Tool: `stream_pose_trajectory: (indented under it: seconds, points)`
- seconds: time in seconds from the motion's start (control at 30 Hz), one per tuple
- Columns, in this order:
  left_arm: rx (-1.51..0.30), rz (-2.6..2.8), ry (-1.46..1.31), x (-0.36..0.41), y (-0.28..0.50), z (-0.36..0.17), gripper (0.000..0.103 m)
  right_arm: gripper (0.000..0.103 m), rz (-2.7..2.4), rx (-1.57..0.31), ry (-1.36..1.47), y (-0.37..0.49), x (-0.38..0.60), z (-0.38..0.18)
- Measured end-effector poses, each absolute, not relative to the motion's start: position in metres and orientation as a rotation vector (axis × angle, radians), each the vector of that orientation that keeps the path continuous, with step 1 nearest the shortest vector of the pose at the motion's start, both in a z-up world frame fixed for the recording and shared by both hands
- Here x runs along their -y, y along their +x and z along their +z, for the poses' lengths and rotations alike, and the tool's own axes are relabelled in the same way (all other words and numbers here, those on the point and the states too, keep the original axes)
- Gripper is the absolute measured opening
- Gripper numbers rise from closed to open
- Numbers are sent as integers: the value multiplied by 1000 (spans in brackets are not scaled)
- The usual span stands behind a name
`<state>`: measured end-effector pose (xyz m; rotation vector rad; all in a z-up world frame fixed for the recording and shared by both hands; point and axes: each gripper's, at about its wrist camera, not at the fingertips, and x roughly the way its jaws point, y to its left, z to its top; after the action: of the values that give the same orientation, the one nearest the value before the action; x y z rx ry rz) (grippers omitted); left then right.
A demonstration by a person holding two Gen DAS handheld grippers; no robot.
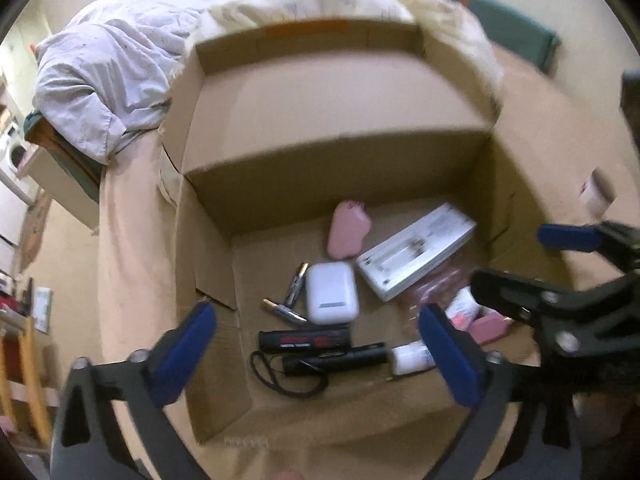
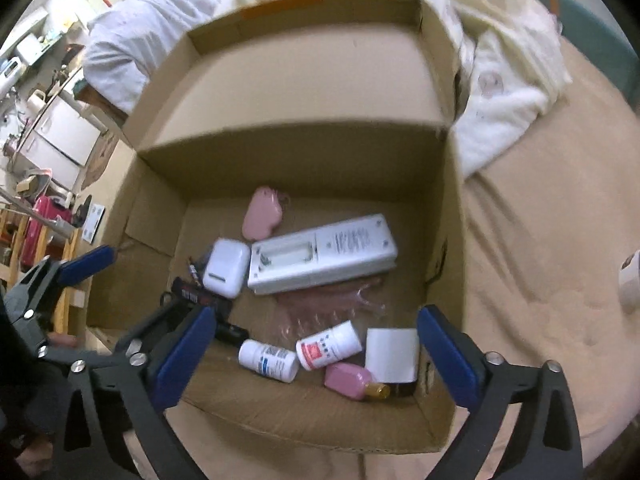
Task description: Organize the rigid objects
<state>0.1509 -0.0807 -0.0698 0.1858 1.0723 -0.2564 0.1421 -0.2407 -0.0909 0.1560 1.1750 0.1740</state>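
A big cardboard box [image 2: 280,152] sits open on a bed with a tan sheet [image 2: 540,240]. The small hard things lie on the bottom of the box.

In the middle is a long white gadget [image 2: 320,254] lying flat. Just beside it, on its left, is a small white case [image 2: 224,268] with round corners. Behind those two is a pink case [image 2: 262,216]. Two shiny batteries [image 1: 294,288] lie next to the white case. Nearer the front lie a black tube with red writing [image 1: 306,338] and a black flashlight [image 1: 340,358] with a cord loop, side by side.

At the front right of the box lie two white pill bottles. One has a blue label [image 2: 268,360] and one has a red label [image 2: 328,344]; they touch each other. Beside them are a pink bottle with a gold cap [image 2: 354,380] and a white card [image 2: 392,354] leaning in the corner. A crinkly clear bag [image 2: 332,300] lies under some of these.

The left tool [image 1: 320,356] hangs over the front of the box. Its blue pads are spread wide apart, with nothing pinched between them. The right tool [image 2: 316,360] hangs over the front right corner. Its pads are wide apart too and hold nothing.

White and cream blankets [image 2: 500,80] are heaped behind the box.
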Motion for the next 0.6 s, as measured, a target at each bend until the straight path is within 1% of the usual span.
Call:
stream_pose_trajectory:
  seconds: [0.1,0.2,0.3,0.43,0.6]
  points:
    - [-1016,-244,169,72,142,-45,102,103,166,-1100,200,140,249,-73]
    - [-918,-203,165,59,129,-16,102,103,167,-1003,246,129,257,-49]
    - [-875,-158,133,42,115,5,102,103,177,-927,279,115,259,-27]
    - [-849,-90,141,26,93,17,102,103,150,-851,280,91,259,-2]
    - [-876,-88,93,10,69,14,102,103,133,-798,267,55,257,4]
